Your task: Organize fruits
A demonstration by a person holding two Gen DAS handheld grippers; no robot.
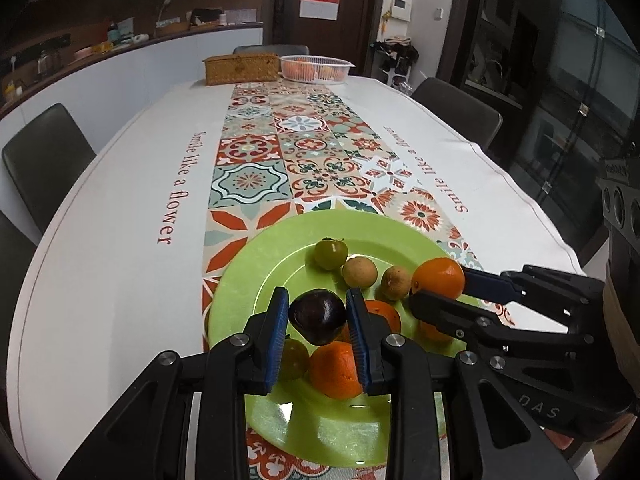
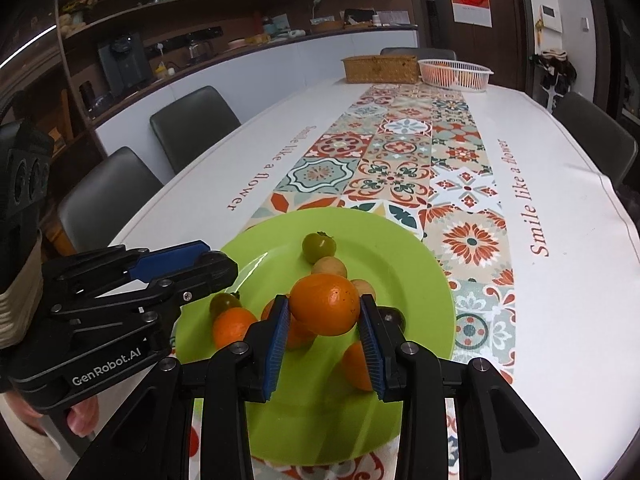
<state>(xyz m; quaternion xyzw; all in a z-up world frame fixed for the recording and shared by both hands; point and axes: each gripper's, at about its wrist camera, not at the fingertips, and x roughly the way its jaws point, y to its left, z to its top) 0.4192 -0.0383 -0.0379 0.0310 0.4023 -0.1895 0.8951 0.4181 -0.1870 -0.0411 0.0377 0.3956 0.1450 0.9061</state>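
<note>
A green plate (image 1: pixel 248 280) (image 2: pixel 400 248) lies on the table runner near me and holds several fruits. My left gripper (image 1: pixel 318 314) is shut on a dark purple fruit (image 1: pixel 318 316) and holds it over the plate. My right gripper (image 2: pixel 325 306) is shut on an orange (image 2: pixel 325 304), also above the plate; the orange also shows in the left wrist view (image 1: pixel 439 278). On the plate lie a green persimmon (image 1: pixel 330 254) (image 2: pixel 318 247), two small brown fruits (image 1: pixel 360 272) (image 1: pixel 395 282), more oranges (image 1: pixel 334 368) (image 2: pixel 232 326) and another green fruit (image 1: pixel 294 358) (image 2: pixel 224 302).
At the far end of the table stand a wicker box (image 1: pixel 242 68) (image 2: pixel 380 68) and a white basket (image 1: pixel 316 66) (image 2: pixel 456 72) with orange fruit in it. Dark chairs (image 1: pixel 44 160) (image 2: pixel 192 124) line both sides. The white tablecloth (image 1: pixel 120 220) covers the table.
</note>
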